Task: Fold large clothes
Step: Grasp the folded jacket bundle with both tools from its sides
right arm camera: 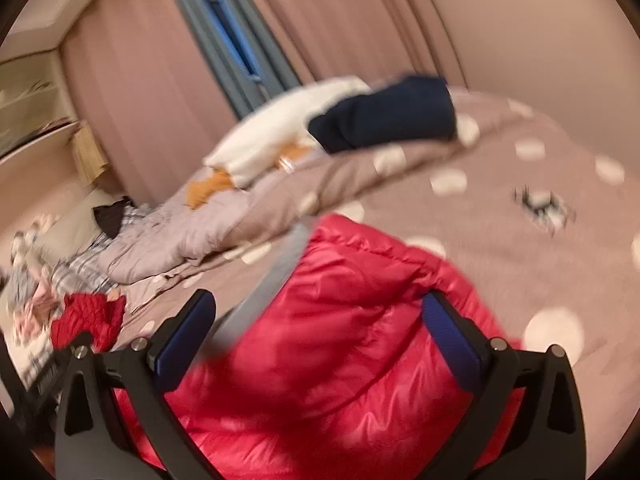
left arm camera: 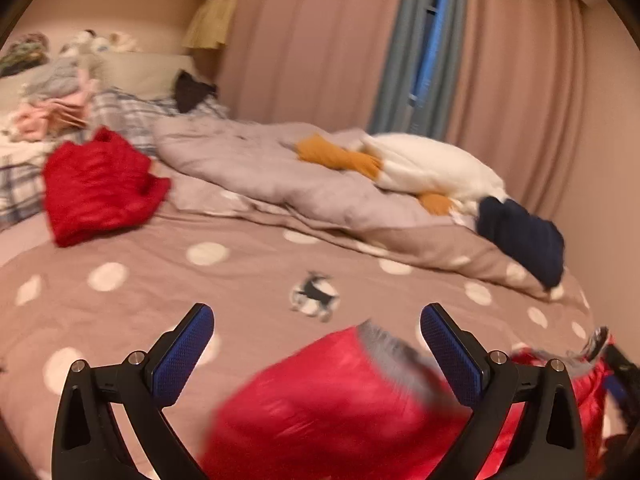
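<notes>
**Folding the Red Puffer Jacket: Approach and Grasp**

The glossy red quilted puffer jacket with grey trim (right arm camera: pixel 340 340) lies on the taupe bedspread with cream polka dots (left arm camera: pixel 160 280), at the near edge of the bed directly below both grippers. Motion blur softens its outline in both views.

**Gripper state.** The left gripper (left arm camera: pixel 317 350) is spread wide, its blue-padded fingers (left arm camera: pixel 184 356) on either side of the jacket with nothing pinched. The right gripper (right arm camera: pixel 320 336) is likewise spread, the jacket bulging up between its fingers; whether either pad touches the fabric cannot be told.

**Step in hand (judgement).** Both grippers appear to be positioning for a grasp, so the fold is at an early stage.

**Procedure.**
1. Select a seam, hem or grey-trimmed edge, not the padded middle; slick shell fabric is likely to slip.
2. Pinch both layers fully between the pads before lifting.
3. Take matching points with each gripper so the fold line runs straight.
4. Lay the jacket flat and press out trapped air.

Keep clear of the crumpled red knitted garment (left arm camera: pixel 100 188) and the folded navy garment (left arm camera: pixel 524 236) elsewhere on the bed.
</notes>
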### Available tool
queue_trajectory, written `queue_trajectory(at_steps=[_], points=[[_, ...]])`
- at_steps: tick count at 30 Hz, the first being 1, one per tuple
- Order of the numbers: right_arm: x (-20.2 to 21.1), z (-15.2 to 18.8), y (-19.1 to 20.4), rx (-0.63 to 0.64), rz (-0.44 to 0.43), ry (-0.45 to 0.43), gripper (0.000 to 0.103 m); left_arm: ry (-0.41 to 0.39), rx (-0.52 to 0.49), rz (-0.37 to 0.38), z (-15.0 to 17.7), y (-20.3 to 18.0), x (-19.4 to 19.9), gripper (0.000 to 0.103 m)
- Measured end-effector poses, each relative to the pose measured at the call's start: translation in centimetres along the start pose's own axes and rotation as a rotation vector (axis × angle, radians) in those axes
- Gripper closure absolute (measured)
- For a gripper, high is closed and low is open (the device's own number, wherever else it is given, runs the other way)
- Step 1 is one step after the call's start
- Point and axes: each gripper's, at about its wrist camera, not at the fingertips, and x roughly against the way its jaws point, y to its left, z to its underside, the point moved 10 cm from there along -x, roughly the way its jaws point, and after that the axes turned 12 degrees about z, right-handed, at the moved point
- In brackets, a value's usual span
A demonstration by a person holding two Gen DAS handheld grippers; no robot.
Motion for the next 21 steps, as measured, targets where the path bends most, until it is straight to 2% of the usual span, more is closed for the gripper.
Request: queue_trajectory(at_steps=[1, 3, 6, 8, 9, 11, 12, 14, 15, 16, 19, 21], points=[[1.6, -0.6, 0.0, 0.026, 0.005, -0.039, 0.0, 0.018, -0.016, -0.037, 0.4, 0.5, 1.0, 0.001], [4.8, -1.7, -0.2, 0.076, 0.006, -0.121, 0.0, 0.019, -0.052, -0.022, 1.5, 0.4, 2.7, 0.001], [6.4, -1.4, -0.9, 0.127, 0.016, -0.139, 0.0, 0.012, -0.081, -0.011, 4.0, -0.6, 3.1, 0.001], [4.6, 0.0, -0.5, 0.148, -0.017, -0.084, 0.0, 0.061, -0.121, -0.033, 6.0, -1.6, 0.5, 0.001], [2.5, 1.2, 0.0, 0.16, -0.036, -0.028, 0.0, 0.119, -0.138, -0.038, 7.5, -1.9, -1.8, 0.001], [-2.1, 4.0, 0.6, 0.205, -0.026, 0.067, 0.0, 0.194, -0.188, -0.103, 9.7, -1.6, -5.6, 0.001], [-4.4, 5.6, 0.4, 0.229, 0.004, 0.119, 0.001, 0.197, -0.204, -0.109, 10.4, -1.6, -6.7, 0.001], [-7.8, 8.1, -0.1, 0.237, 0.038, 0.189, 0.001, 0.087, -0.187, -0.084, 10.1, -1.9, -6.8, 0.001], [-8.6, 8.1, -0.3, 0.221, 0.045, 0.158, 0.001, 0.055, -0.184, -0.095, 10.0, -1.8, -6.8, 0.001], [-8.9, 8.0, -0.4, 0.217, 0.052, 0.136, 0.001, 0.057, -0.192, -0.107, 10.4, -1.8, -7.3, 0.001], [-9.8, 8.6, -0.5, 0.234, 0.076, 0.12, 0.0, 0.101, -0.154, -0.083, 10.9, -1.2, -8.5, 0.0], [-10.5, 9.0, -0.6, 0.221, 0.058, 0.134, 0.0, 0.125, -0.137, -0.075, 11.0, -0.9, -9.0, 0.0]])
